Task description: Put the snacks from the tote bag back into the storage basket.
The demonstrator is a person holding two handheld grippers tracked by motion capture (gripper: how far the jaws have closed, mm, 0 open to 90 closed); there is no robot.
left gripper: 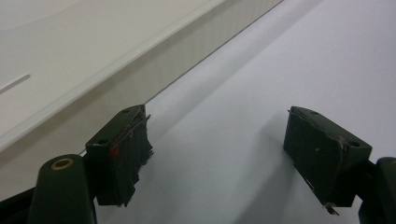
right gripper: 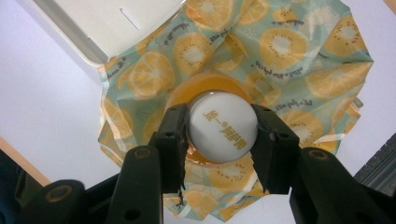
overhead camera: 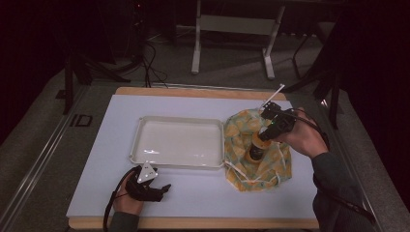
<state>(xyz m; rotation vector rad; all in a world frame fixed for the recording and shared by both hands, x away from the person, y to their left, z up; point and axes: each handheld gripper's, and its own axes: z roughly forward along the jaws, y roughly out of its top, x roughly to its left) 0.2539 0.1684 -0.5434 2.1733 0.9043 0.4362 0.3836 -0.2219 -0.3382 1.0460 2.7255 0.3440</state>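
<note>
An orange bottle (overhead camera: 256,151) with a white cap (right gripper: 223,126) stands upright on an opened cloth bag printed with orange slices (overhead camera: 241,128) (right gripper: 289,51), right of the tray. My right gripper (overhead camera: 262,138) (right gripper: 219,128) comes down from above and is shut on the bottle's white cap, one jaw on each side. A white tray (overhead camera: 180,162) (left gripper: 70,91) lies in the middle of the white table mat. My left gripper (overhead camera: 163,188) (left gripper: 217,140) rests low on the mat just in front of the tray's near left rim, jaws wide open with nothing between them.
The white mat (overhead camera: 208,193) covers a wooden tabletop (overhead camera: 193,223). Drawstrings of the bag (overhead camera: 246,175) trail on the mat near its front. A white stick (overhead camera: 273,94) pokes up behind the right gripper. Table legs and cables stand on the floor beyond.
</note>
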